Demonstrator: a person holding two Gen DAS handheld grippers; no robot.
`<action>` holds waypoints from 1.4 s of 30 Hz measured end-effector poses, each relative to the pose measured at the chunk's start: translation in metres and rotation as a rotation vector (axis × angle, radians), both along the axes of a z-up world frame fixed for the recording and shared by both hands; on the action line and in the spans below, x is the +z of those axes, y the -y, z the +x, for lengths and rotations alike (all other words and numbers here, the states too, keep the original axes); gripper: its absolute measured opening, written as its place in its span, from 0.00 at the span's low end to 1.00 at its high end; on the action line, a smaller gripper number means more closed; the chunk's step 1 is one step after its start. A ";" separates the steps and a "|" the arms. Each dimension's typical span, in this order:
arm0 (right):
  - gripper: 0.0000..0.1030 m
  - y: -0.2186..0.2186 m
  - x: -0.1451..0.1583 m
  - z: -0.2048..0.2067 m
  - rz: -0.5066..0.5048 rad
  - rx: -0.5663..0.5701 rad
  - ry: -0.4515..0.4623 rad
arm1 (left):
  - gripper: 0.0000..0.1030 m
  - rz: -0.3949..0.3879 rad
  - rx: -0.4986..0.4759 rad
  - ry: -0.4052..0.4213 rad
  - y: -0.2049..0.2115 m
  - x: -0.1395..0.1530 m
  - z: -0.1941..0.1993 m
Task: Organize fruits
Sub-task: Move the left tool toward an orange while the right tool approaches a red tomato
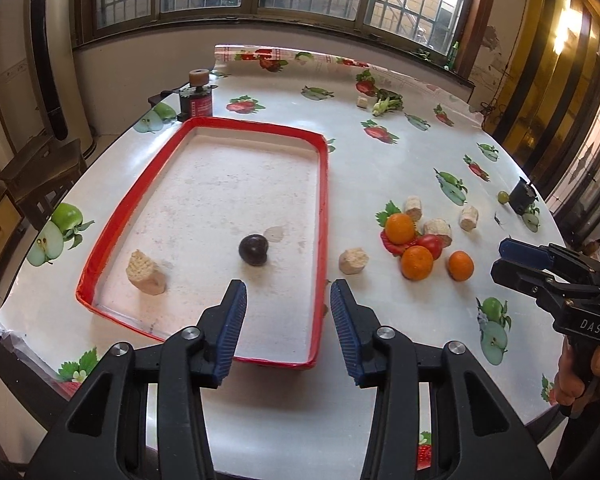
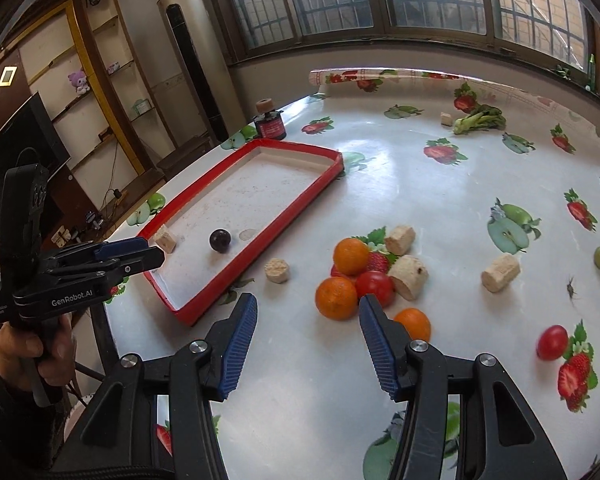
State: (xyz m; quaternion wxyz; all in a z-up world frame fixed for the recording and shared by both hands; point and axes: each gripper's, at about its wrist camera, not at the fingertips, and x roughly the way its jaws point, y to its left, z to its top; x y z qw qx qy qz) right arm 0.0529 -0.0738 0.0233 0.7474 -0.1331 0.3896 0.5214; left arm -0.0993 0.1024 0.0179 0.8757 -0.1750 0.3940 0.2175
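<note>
Left gripper (image 1: 288, 300) jaws apart, empty, over near end of red-rimmed tray (image 1: 323, 200). Right gripper (image 2: 308, 316) jaws apart, empty, above table (image 2: 400, 200), just short of fruit pile. Dark plum (image 1: 253, 250) and pale chunk (image 1: 146, 272) inside tray. Three oranges (image 2: 337, 298) plus tomato (image 2: 375, 287) clustered right of tray, pale chunks around. Stray tomato (image 2: 553, 342) far right. Greens (image 2: 480, 119) at far edge.

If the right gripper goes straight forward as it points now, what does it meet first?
Probably the nearest orange, which lies just ahead between the open fingers of the right gripper, with the red tomato close behind it. Depth is uncertain.
</note>
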 end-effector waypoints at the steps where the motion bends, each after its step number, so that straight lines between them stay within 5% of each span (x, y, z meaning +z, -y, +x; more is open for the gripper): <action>1: 0.54 0.006 0.002 0.001 0.003 -0.010 0.005 | 0.40 0.000 -0.009 0.001 0.004 0.000 0.002; 21: 0.58 0.111 -0.003 0.039 -0.001 -0.217 0.014 | 0.41 -0.014 -0.151 -0.006 0.066 -0.004 0.045; 24: 0.58 0.127 -0.008 0.047 -0.007 -0.255 0.009 | 0.51 -0.024 -0.161 -0.010 0.071 -0.007 0.051; 27: 0.58 0.139 -0.012 0.054 -0.014 -0.291 0.007 | 0.51 -0.019 -0.178 -0.012 0.077 -0.008 0.056; 42: 0.58 0.145 -0.027 0.076 -0.041 -0.342 -0.008 | 0.51 -0.035 -0.208 -0.047 0.080 -0.022 0.082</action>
